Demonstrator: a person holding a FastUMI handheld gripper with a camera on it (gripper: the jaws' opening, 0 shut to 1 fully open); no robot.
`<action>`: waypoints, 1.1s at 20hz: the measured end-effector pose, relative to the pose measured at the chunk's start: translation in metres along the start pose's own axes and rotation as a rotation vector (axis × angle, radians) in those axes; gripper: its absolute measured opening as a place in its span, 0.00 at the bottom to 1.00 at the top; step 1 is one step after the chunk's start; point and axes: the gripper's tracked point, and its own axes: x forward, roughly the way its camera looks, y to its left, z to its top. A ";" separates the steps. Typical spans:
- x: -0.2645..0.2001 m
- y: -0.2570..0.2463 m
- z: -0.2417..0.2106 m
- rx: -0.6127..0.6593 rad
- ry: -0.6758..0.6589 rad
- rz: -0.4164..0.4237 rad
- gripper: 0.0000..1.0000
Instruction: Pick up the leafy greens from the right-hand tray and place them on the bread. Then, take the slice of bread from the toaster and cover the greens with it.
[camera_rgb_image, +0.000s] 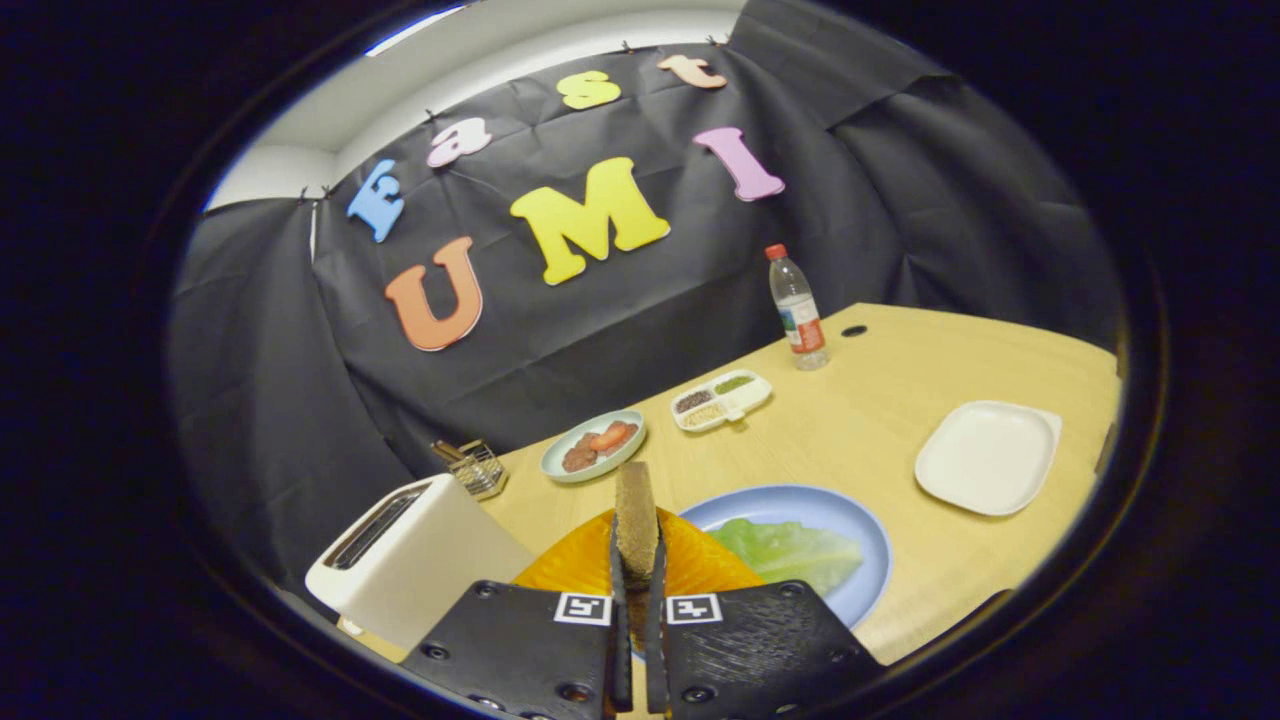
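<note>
My gripper (637, 570) is shut on a slice of brown bread (635, 515), held edge-on and upright between the fingers. Beneath and just beyond the fingers lies an orange plate (700, 560), its contents hidden by the gripper. To its right a blue plate (855, 520) carries a pale green lettuce leaf (790, 550). The white toaster (410, 560) stands to the left of the fingers, its slots dark.
A small wire rack (477, 467) sits behind the toaster. Further back are a green plate with tomato and meat (595, 445), a divided white tray of seeds (720, 400) and a water bottle (797, 310). An empty white square plate (988, 457) lies far right on the wooden table (900, 400).
</note>
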 end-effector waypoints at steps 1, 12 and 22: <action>0.001 -0.009 -0.001 0.010 0.008 -0.013 0.05; -0.005 -0.072 -0.007 0.018 0.043 -0.099 0.38; -0.062 -0.069 0.068 -0.221 -0.171 -0.123 0.83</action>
